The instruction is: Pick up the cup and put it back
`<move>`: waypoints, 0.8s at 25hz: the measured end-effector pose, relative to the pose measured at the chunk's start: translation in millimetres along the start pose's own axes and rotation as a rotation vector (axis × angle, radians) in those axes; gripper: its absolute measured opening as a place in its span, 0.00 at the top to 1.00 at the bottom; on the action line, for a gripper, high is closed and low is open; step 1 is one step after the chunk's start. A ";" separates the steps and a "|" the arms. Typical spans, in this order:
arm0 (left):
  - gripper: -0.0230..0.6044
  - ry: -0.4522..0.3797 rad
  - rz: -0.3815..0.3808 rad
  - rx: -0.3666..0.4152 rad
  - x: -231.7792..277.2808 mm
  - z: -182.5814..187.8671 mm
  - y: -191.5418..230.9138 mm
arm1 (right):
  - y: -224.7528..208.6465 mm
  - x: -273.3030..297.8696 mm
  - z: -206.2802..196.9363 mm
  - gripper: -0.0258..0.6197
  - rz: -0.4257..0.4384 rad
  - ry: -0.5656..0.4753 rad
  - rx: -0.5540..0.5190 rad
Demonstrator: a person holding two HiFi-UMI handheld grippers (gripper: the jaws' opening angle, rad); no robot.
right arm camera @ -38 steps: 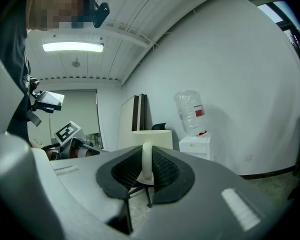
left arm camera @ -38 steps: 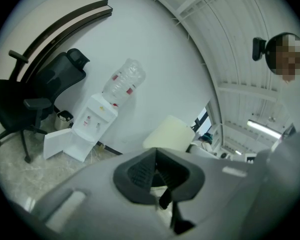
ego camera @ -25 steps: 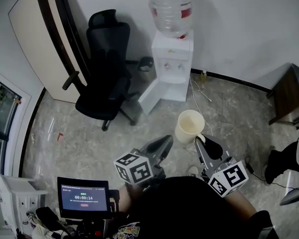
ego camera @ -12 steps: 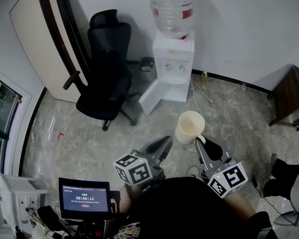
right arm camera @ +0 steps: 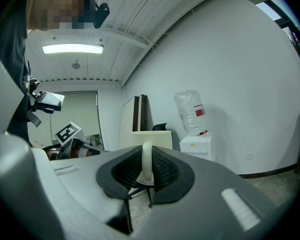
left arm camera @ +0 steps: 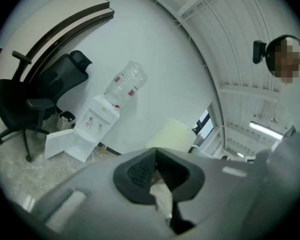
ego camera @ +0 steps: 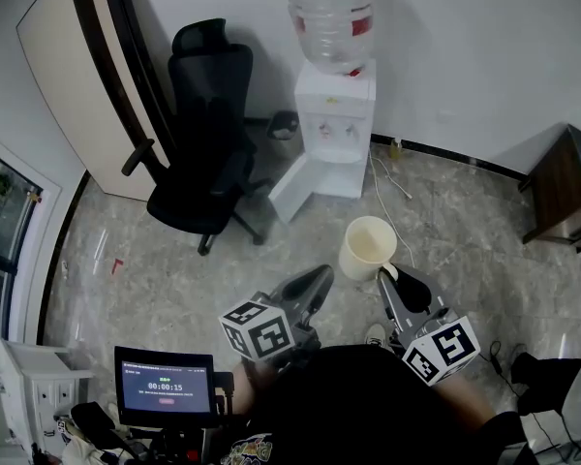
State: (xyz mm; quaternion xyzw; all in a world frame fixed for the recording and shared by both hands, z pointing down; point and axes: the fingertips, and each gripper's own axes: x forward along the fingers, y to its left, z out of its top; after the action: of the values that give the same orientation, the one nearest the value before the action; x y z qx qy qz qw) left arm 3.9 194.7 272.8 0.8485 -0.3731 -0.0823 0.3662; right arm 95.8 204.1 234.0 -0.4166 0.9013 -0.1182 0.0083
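Lower centre of the head view: your left gripper (ego camera: pixel 321 275) has its jaws drawn together with nothing between them, idle beside the cup.

Just right of it, in the lower middle of the frame, the cup (ego camera: pixel 368 245) hangs in the air above the marbled floor (ego camera: pixel 155 279), below the white water dispenser (ego camera: pixel 334 124). It looks stiff and smooth, likely ceramic. Expect modest weight, a slippery glaze, and breakage if dropped on the hard floor. The handle (right arm camera: pixel 146 160) is the sound place to hold it. Gripped by the handle alone, the body could swing, so set it down gently.

The cup is cream, plain, round and open-mouthed, and looks empty.

Rightmost, your right gripper (ego camera: pixel 389 275) has its jaws narrowed onto that handle, clamping its pale loop between the ribbed pads.
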 end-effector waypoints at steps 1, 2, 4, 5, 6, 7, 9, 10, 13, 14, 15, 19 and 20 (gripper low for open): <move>0.96 0.002 0.001 -0.001 0.4 -0.6 -0.1 | -0.6 -0.6 0.0 0.89 -0.002 -0.001 0.002; 0.96 0.005 0.003 -0.003 0.8 -1.5 0.0 | -1.4 -1.5 -0.1 0.89 -0.004 -0.002 0.003; 0.96 0.011 0.012 -0.009 1.5 -4.6 0.8 | -4.2 -4.3 0.0 0.89 -0.012 -0.006 0.006; 0.96 0.014 0.018 -0.013 2.2 -6.3 1.3 | -6.4 -5.9 0.1 0.89 -0.016 -0.009 0.009; 0.96 0.017 0.023 -0.017 3.0 -7.7 1.7 | -8.8 -7.5 0.2 0.89 -0.022 -0.010 0.012; 0.96 0.020 0.026 -0.020 3.9 -8.8 1.9 | -11.0 -9.0 0.2 0.89 -0.027 -0.011 0.016; 0.96 0.027 0.029 -0.025 5.6 -10.7 1.2 | -14.7 -12.2 0.0 0.89 -0.038 -0.008 0.022; 0.96 0.032 0.031 -0.026 7.4 -12.9 0.6 | -17.0 -14.4 -1.1 0.89 -0.042 -0.006 0.024; 0.96 0.046 0.036 -0.027 25.4 -32.9 0.3 | -36.7 -26.4 -14.4 0.89 -0.045 -0.002 0.032; 0.96 0.050 0.038 -0.029 34.6 -41.8 0.3 | -46.5 -31.6 -20.3 0.89 -0.046 0.000 0.034; 0.96 0.053 0.038 -0.033 41.8 -48.6 -0.5 | -54.2 -36.3 -24.0 0.89 -0.049 0.003 0.036; 0.96 0.070 0.035 -0.058 51.5 -53.4 -13.4 | -64.4 -49.5 -15.1 0.89 -0.067 0.025 0.043; 0.96 0.075 0.034 -0.064 55.6 -54.5 -17.2 | -68.8 -52.7 -12.3 0.89 -0.070 0.030 0.045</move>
State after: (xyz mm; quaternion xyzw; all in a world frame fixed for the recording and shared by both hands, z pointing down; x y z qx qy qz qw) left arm 75.7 194.5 307.6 0.8323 -0.3709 -0.0562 0.4082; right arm 180.3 203.3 256.7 -0.4457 0.8834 -0.1449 0.0001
